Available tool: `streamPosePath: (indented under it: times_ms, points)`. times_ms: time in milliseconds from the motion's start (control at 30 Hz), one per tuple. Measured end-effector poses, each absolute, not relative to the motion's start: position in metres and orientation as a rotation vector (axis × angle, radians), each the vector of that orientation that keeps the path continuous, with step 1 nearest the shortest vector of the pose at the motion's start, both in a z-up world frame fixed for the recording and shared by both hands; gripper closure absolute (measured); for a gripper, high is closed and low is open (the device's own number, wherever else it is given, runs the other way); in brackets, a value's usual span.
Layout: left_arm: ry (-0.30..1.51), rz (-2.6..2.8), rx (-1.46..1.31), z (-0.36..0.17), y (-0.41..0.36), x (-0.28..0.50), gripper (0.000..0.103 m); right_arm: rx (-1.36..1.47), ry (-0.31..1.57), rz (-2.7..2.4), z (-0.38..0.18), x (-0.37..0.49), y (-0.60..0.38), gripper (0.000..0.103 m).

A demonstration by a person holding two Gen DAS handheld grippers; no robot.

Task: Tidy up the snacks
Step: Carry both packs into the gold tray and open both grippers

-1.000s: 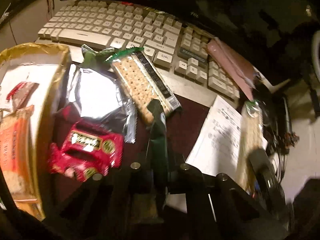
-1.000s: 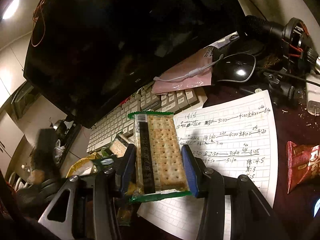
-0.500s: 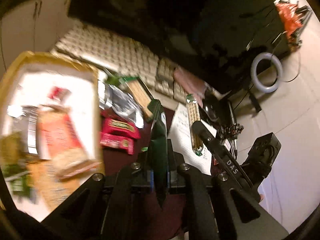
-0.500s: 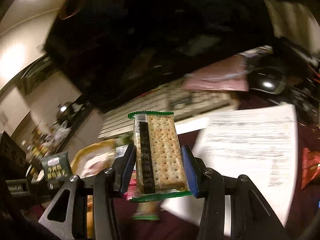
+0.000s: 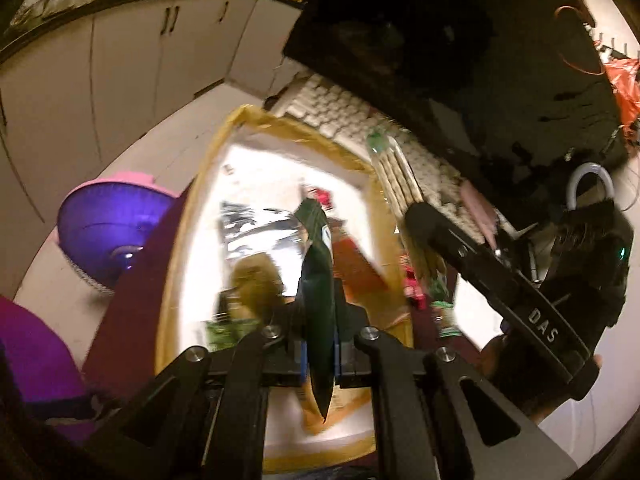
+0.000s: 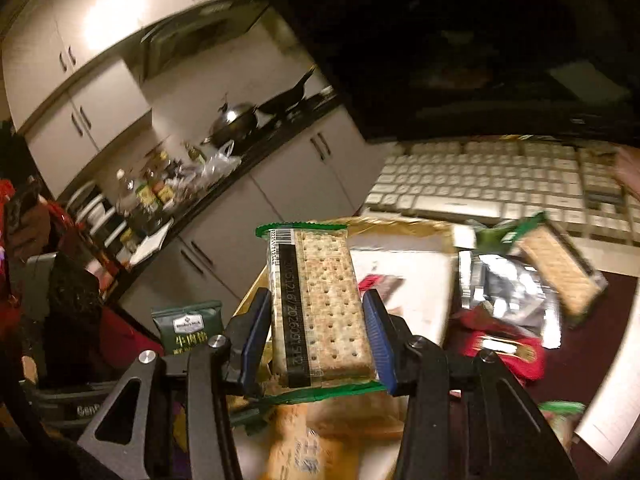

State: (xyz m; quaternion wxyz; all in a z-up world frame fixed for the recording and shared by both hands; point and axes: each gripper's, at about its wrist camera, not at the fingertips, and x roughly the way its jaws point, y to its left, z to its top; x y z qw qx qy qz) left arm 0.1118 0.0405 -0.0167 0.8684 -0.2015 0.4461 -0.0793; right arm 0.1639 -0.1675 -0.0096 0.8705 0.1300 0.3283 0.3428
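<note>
My left gripper [image 5: 320, 320] is shut on a dark green snack packet [image 5: 318, 272], seen edge-on, above a gold-rimmed box [image 5: 208, 184] whose white inside holds several snacks. My right gripper [image 6: 316, 300] is shut on a clear cracker pack [image 6: 320, 280] with green ends, held over the box's near side. In the left wrist view that cracker pack [image 5: 396, 176] sticks up over the box's right rim. The right wrist view shows the green packet [image 6: 188, 326] at lower left. A second cracker pack [image 6: 556, 268], a silver foil bag [image 6: 508, 292] and a red packet [image 6: 500, 348] lie right of the box.
A white keyboard [image 6: 480, 184] and a dark monitor [image 5: 440, 40] stand behind the box. A purple bowl [image 5: 104, 236] sits on the floor to the left. White kitchen cabinets [image 6: 100, 100] and a cluttered counter lie beyond. A written sheet [image 6: 608, 420] is at the right.
Both grippers have swung left from the keyboard and paper to over the gold-rimmed box, each still gripping its snack. The loose snacks on the table now lie to the right.
</note>
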Motion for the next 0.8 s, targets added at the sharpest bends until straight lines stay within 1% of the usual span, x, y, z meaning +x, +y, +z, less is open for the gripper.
streamPosePath:
  times_ms: [200, 567, 700, 733, 767, 800]
  points:
    - [0.951, -0.158, -0.387, -0.027, 0.043, 0.116, 0.093, 0.189, 0.731, 0.650, -0.025, 0.173, -0.144, 0.057]
    - [0.953, -0.119, -0.341, -0.038, 0.040, 0.119, 0.093, 0.207, 0.769, 0.617, -0.034, 0.176, -0.150, 0.057]
    - [0.938, -0.101, -0.309, -0.036, 0.039, 0.116, 0.082, 0.212, 0.753, 0.625, -0.031, 0.174, -0.149, 0.056]
    - [0.935, -0.099, -0.301, -0.035, 0.038, 0.116, 0.073, 0.210, 0.748, 0.627, -0.029, 0.172, -0.150, 0.055]
    - [0.928, -0.092, -0.294, -0.034, 0.037, 0.115, 0.062, 0.209, 0.743, 0.625, -0.028, 0.172, -0.149, 0.053]
    - [0.915, -0.086, -0.288, -0.032, 0.037, 0.113, 0.057, 0.209, 0.736, 0.620, -0.026, 0.170, -0.151, 0.052]
